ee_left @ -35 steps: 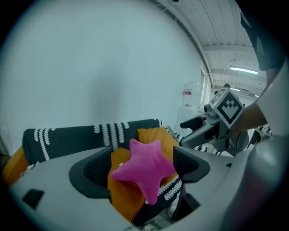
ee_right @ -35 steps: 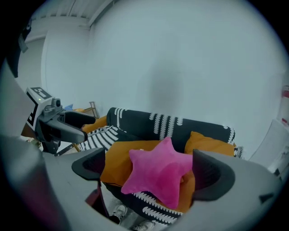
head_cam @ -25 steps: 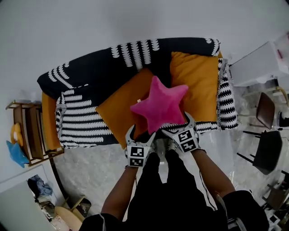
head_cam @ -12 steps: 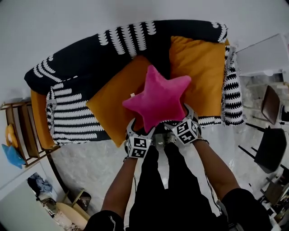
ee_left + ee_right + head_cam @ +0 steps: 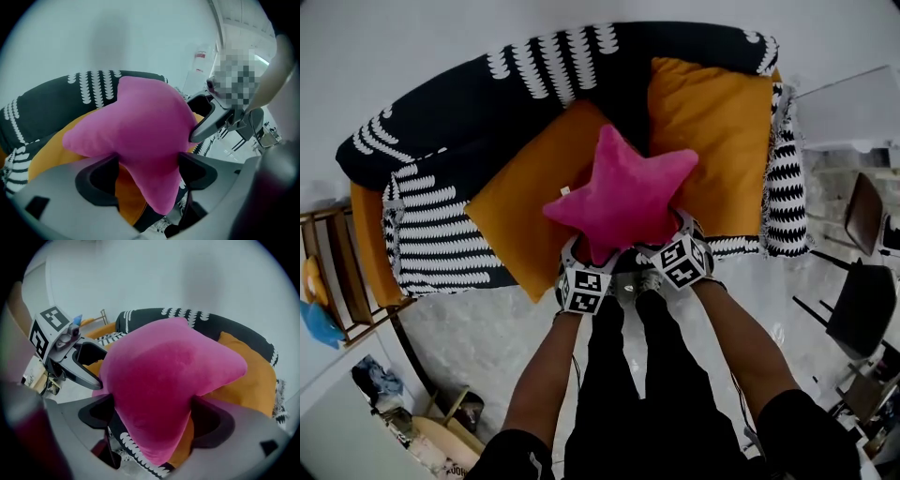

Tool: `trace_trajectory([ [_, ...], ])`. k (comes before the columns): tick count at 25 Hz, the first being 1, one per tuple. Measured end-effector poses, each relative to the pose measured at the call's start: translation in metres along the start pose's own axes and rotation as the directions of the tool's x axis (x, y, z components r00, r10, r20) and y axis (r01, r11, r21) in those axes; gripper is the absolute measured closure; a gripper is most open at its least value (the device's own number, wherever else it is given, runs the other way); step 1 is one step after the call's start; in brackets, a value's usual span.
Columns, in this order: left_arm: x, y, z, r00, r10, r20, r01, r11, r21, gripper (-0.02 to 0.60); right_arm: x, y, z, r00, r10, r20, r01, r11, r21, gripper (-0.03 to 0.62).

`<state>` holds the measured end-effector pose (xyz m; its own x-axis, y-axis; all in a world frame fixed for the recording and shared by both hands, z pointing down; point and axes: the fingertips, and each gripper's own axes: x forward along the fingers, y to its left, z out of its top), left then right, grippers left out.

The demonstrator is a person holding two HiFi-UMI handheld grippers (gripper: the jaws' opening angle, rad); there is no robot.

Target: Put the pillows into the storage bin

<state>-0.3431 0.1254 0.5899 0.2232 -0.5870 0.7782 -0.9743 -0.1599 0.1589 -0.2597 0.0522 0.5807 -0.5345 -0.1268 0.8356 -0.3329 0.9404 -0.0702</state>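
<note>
A pink star-shaped pillow (image 5: 623, 192) hangs over the sofa, carried by both grippers. My left gripper (image 5: 586, 258) is shut on the star's lower left arm, which fills the gap between its pads (image 5: 147, 168). My right gripper (image 5: 670, 234) holds the lower right arm; its jaws have just been closing, and the plush (image 5: 164, 376) is squeezed between them. Under the star lie two orange cushions, one slanted (image 5: 525, 202) and one upright against the backrest (image 5: 708, 141). No storage bin shows in any view.
The sofa (image 5: 450, 244) carries a black-and-white patterned throw. A wooden shelf (image 5: 337, 272) stands at the left with a blue star pillow (image 5: 317, 321) beside it. Dark chairs (image 5: 858, 305) and a white table (image 5: 853, 103) stand at the right. The person's legs (image 5: 647, 394) are below the grippers.
Both grippers have sunk with the pink star pillow, which now sits closer over the orange cushions. The star has shifted slightly left against the sofa.
</note>
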Motion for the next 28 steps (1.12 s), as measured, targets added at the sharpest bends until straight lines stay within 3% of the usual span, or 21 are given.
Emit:
trace_trajectory([
  [2, 0.002, 0.0, 0.0, 1.0, -0.012, 0.004, 0.012, 1.0, 0.002, 0.186, 0.0, -0.001, 0.001, 1.0, -0.007, -0.001, 0.007, 1.0, 0.002, 0.099],
  [5, -0.002, 0.001, 0.007, 0.999, -0.025, 0.035, 0.025, 1.0, -0.014, 0.255, -0.004, 0.0, 0.006, 1.0, -0.005, 0.015, 0.005, 1.0, 0.02, 0.167],
  [9, -0.018, -0.003, 0.023, 0.997, -0.024, 0.074, 0.025, 1.0, -0.009, 0.319, -0.015, 0.001, 0.014, 0.999, 0.002, 0.039, -0.004, 0.999, 0.045, 0.215],
  [19, -0.074, -0.018, 0.043, 0.991, -0.079, 0.11, 0.071, 0.995, 0.073, 0.331, -0.069, 0.029, 0.025, 0.995, -0.027, 0.1, 0.013, 0.99, 0.138, 0.233],
  [24, -0.107, -0.032, 0.047, 0.984, -0.129, 0.123, 0.115, 0.987, 0.112, 0.33, -0.111, 0.049, 0.037, 0.988, -0.085, 0.129, 0.062, 0.983, 0.17, 0.232],
  [28, -0.123, -0.053, 0.062, 0.975, -0.181, 0.133, 0.154, 0.97, 0.19, 0.33, -0.145, 0.054, 0.031, 0.976, -0.161, 0.144, 0.126, 0.965, 0.229, 0.232],
])
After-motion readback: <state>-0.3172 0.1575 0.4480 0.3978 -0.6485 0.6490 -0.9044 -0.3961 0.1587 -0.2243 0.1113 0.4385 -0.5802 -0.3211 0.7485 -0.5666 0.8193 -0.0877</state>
